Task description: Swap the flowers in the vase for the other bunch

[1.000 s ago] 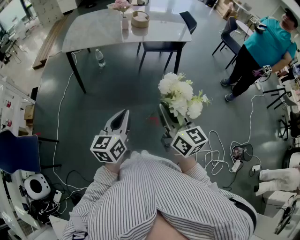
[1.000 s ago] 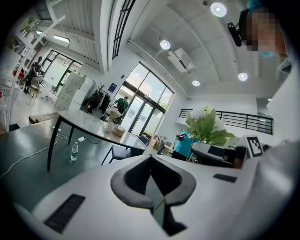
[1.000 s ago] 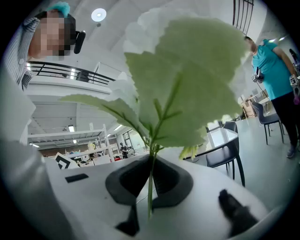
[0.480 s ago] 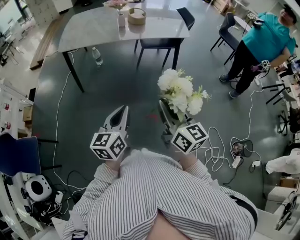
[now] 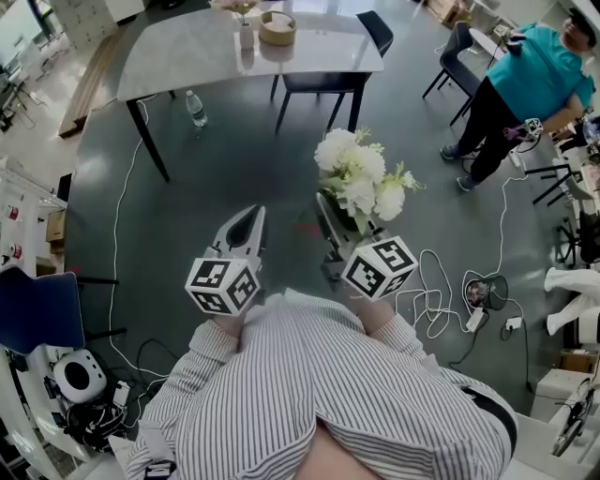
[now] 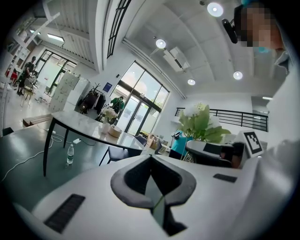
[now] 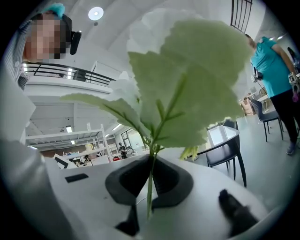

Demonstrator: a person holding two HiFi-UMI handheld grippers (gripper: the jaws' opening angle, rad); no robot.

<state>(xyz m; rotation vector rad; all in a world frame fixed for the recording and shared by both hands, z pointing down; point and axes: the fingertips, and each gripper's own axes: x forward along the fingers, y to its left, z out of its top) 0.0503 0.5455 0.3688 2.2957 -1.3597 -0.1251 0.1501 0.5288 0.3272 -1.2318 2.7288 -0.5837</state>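
Observation:
In the head view my right gripper (image 5: 328, 211) is shut on the stem of a white flower bunch (image 5: 358, 180), held upright over the floor. The right gripper view shows the thin green stem (image 7: 150, 185) pinched between the jaws, with big pale leaves (image 7: 187, 89) filling the frame. My left gripper (image 5: 248, 223) is shut and holds nothing; its jaws meet in the left gripper view (image 6: 151, 159). Far off on the marble table (image 5: 187, 61) stands a small white vase (image 5: 246, 36) with pink flowers (image 5: 237, 6), also seen as the vase (image 6: 106, 124) in the left gripper view.
A round woven bowl (image 5: 277, 27) sits beside the vase. Dark chairs (image 5: 323, 89) stand at the table's near side, a water bottle (image 5: 197, 111) on the floor under it. White cables (image 5: 431, 305) lie at the right. A person in a teal shirt (image 5: 539, 80) stands at the far right.
The view has shifted slightly, so the table sits a little higher in the frame. Both grippers keep their places and the white bunch stays in the right one.

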